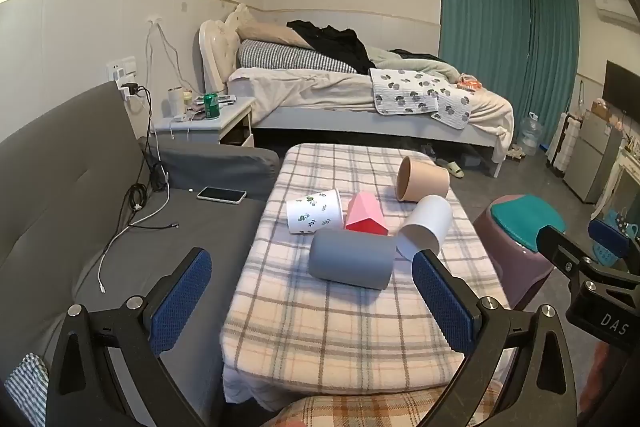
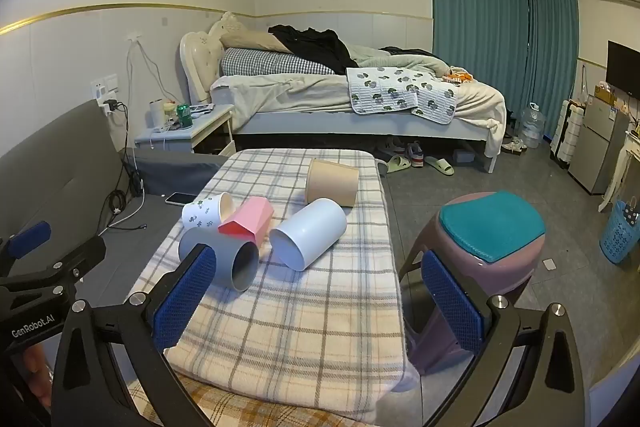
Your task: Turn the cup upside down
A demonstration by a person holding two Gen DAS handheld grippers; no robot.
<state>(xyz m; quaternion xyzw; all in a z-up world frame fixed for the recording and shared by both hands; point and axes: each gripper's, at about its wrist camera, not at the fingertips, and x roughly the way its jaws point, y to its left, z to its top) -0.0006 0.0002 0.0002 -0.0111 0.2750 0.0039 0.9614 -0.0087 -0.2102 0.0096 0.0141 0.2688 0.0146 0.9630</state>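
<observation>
Nothing looks flipped yet: all five cups, the grey cup (image 1: 350, 259) nearest, lie on their sides on the plaid-covered table (image 2: 304, 327), while the left gripper (image 1: 312, 301) and right gripper (image 2: 320, 301) hover wide apart, holding nothing.

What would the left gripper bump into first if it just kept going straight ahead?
Probably the gray cup, lying on its side on the checked cloth. It sits right between the open left gripper fingers, though depth is hard to judge.

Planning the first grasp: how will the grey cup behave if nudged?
The grey cup lies on its side on the plaid cloth, so it would probably roll. It looks rigid and smooth, perhaps slippery. The soft cloth may damp rolling.
</observation>
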